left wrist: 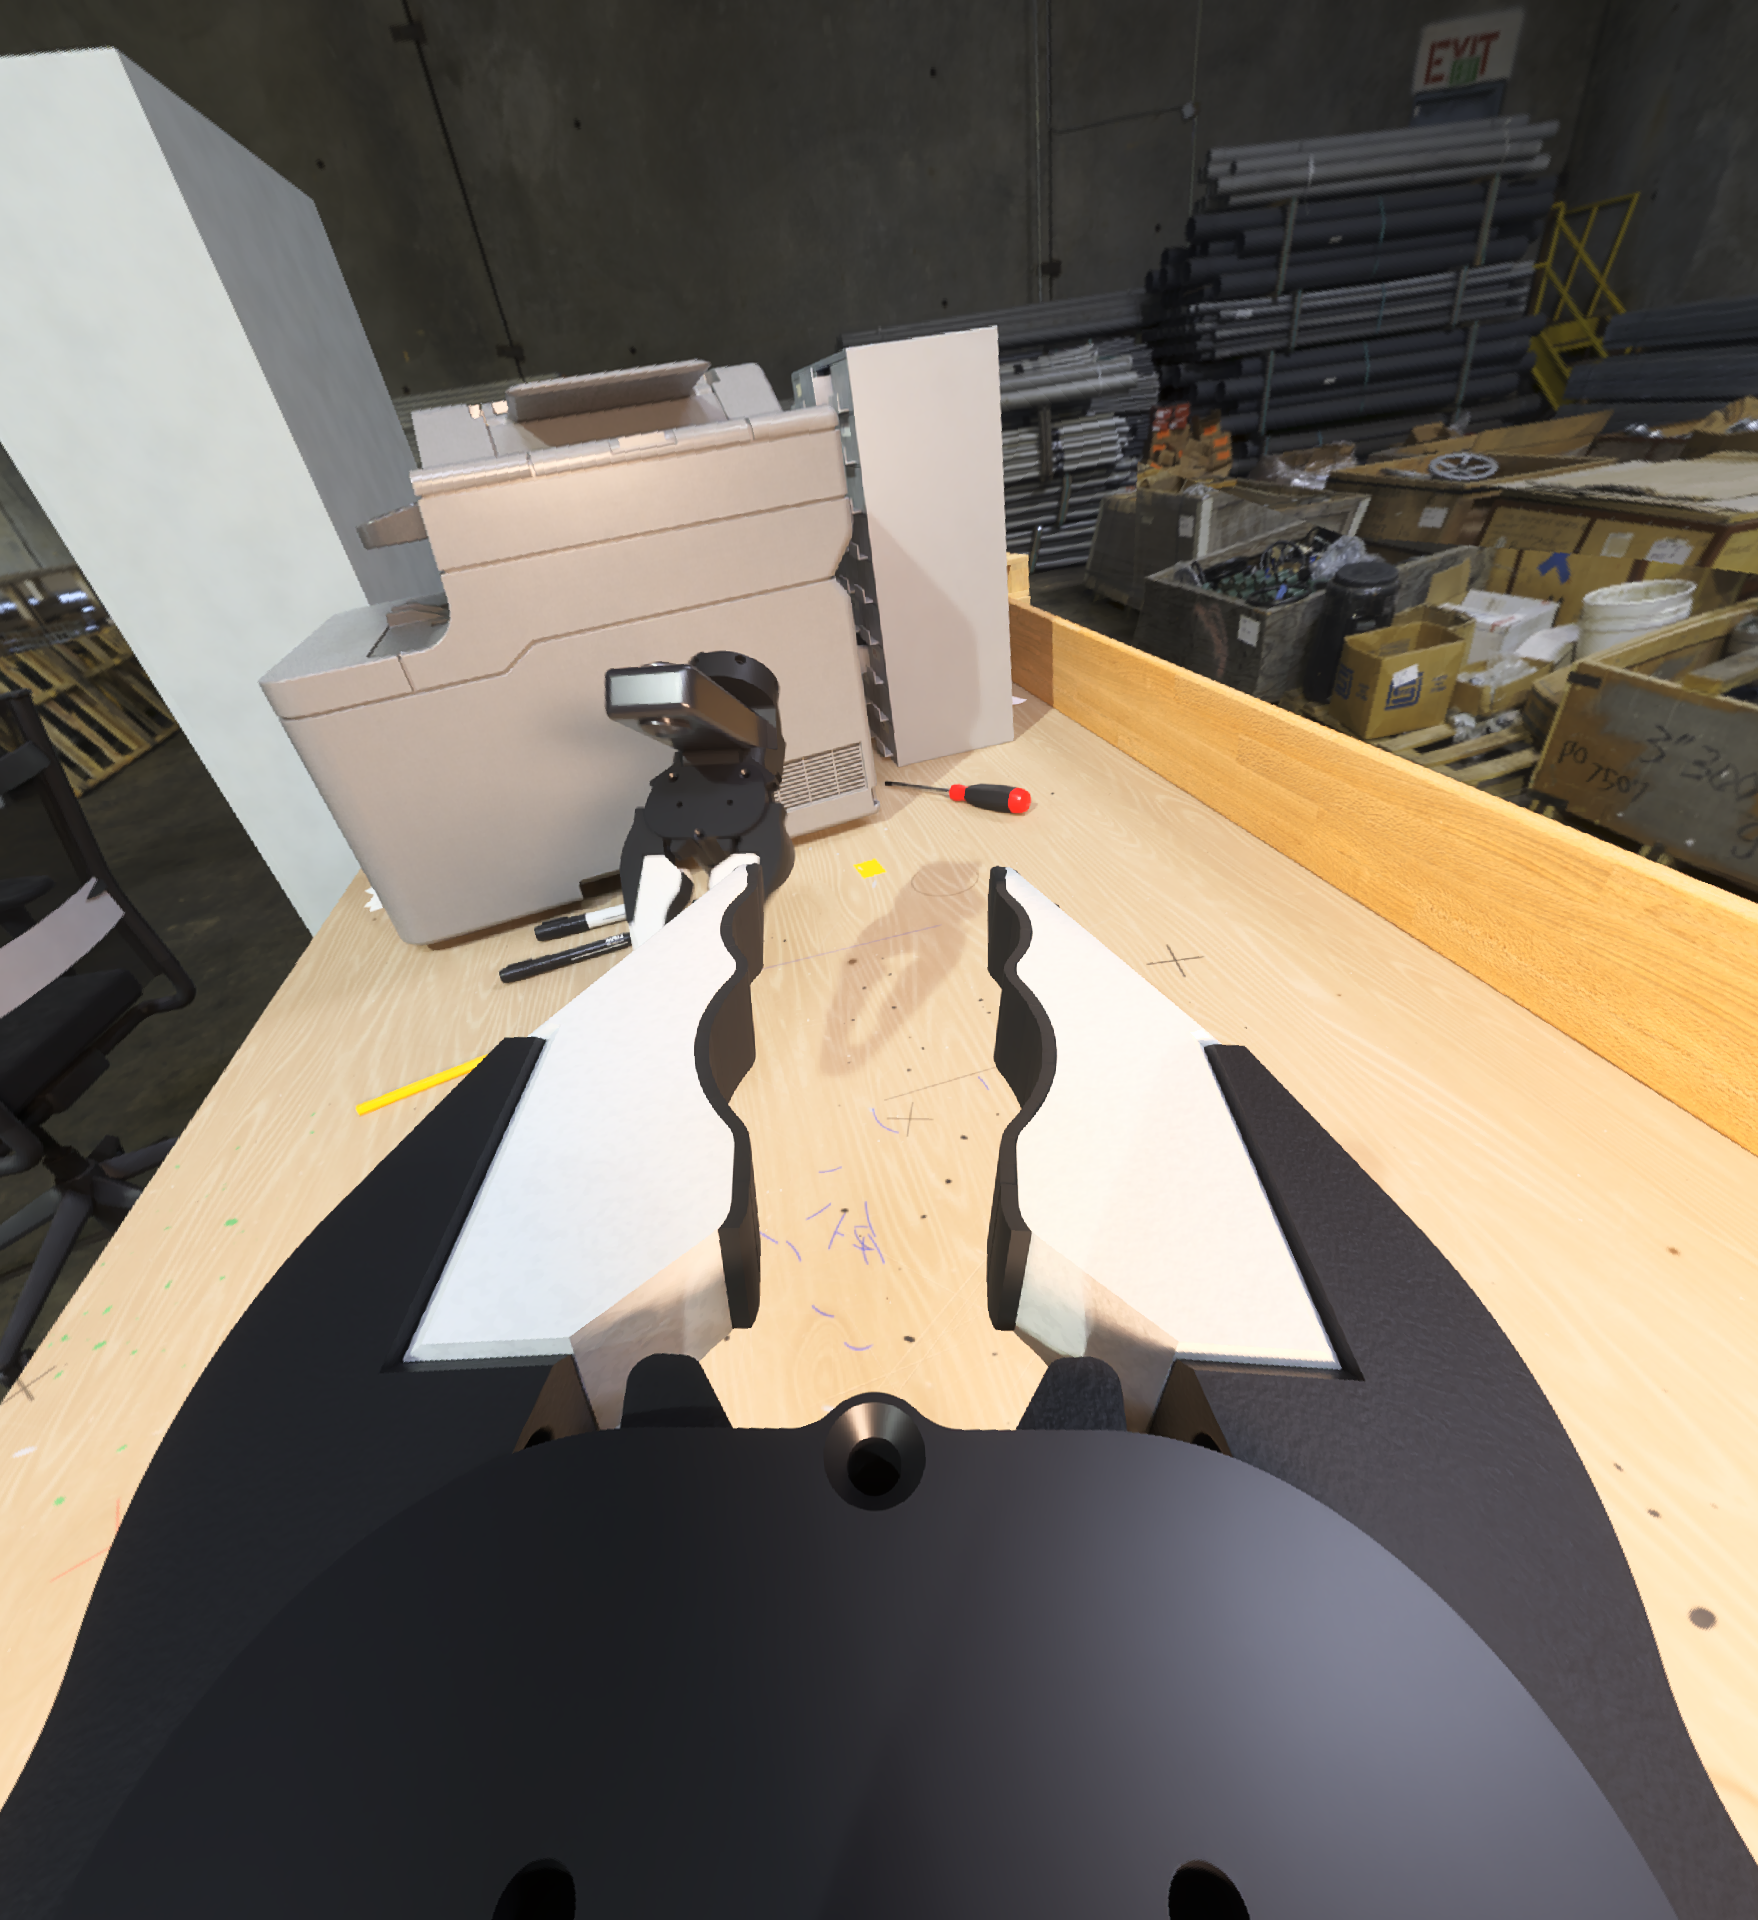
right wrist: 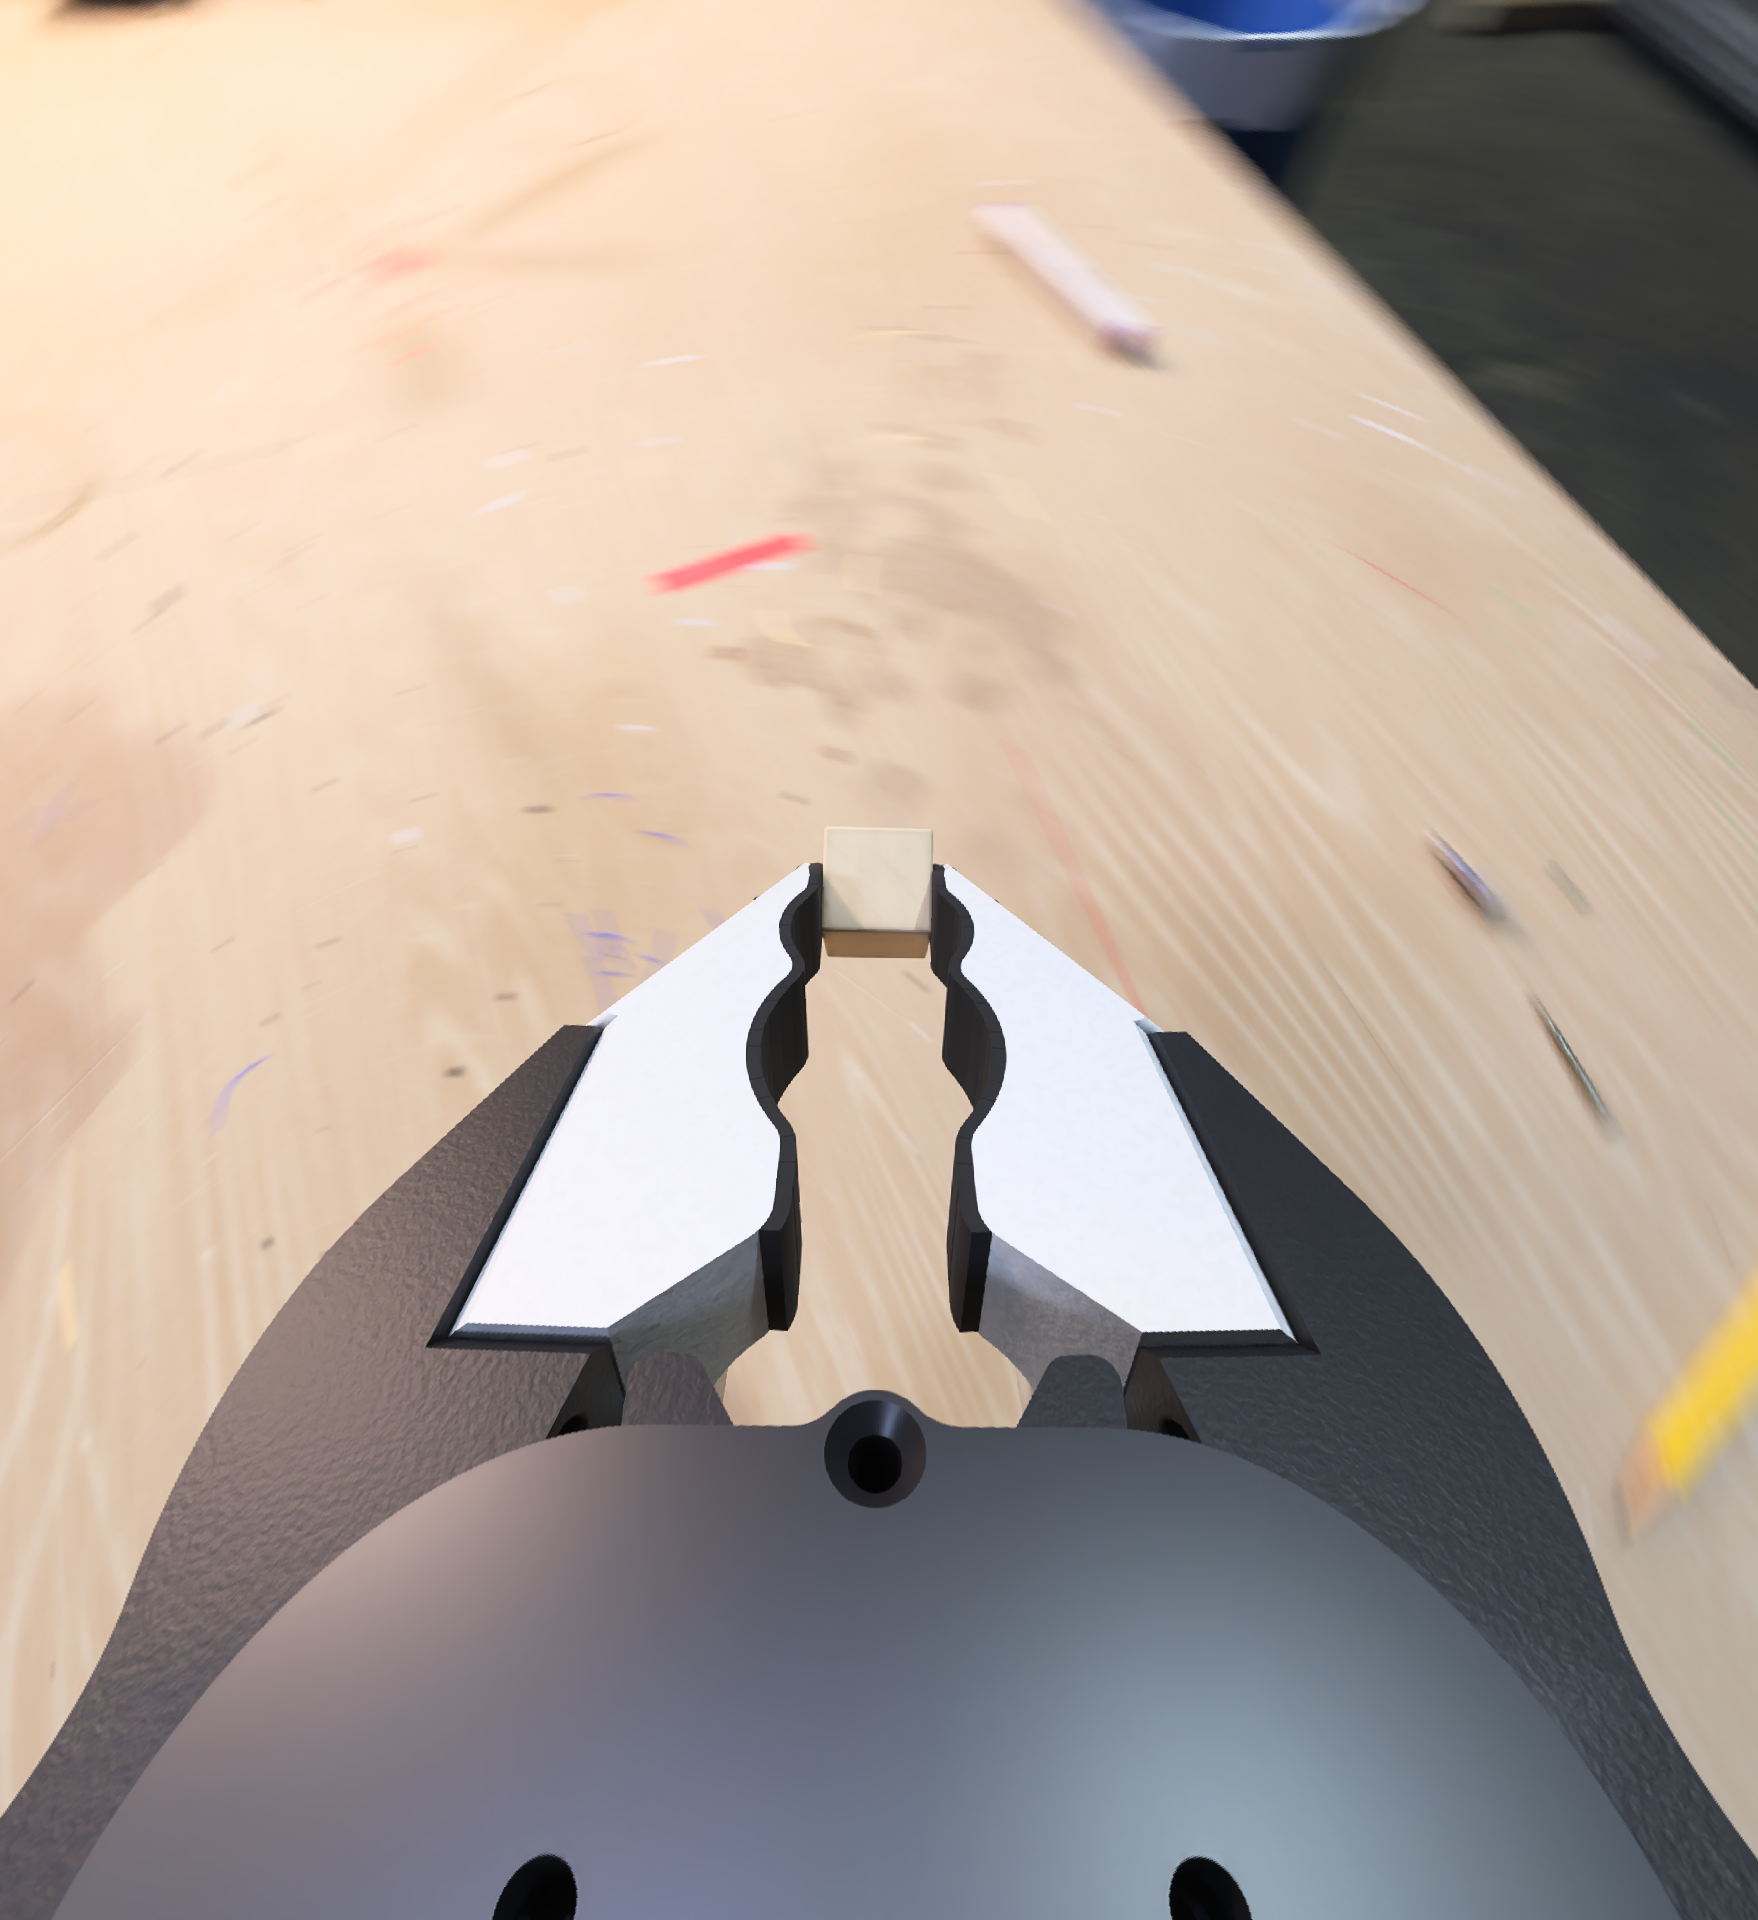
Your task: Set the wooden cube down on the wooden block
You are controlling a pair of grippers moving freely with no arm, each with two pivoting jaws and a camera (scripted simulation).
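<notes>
1. The right tool [right wrist: 876,896] is clenched on the wooden cube [right wrist: 876,888], pinched at its fingertips above the tabletop [right wrist: 335,623].
2. The left tool [left wrist: 870,883] is spread wide and empty, low over the tabletop.
3. The wooden block shows in neither view, so its direction from the cube cannot be told; the right tool's surroundings are motion-blurred.

Pale matt wooden cube [right wrist: 876,885]; grainy wood table [right wrist: 335,623]; matt white fingers [right wrist: 677,1122].
</notes>
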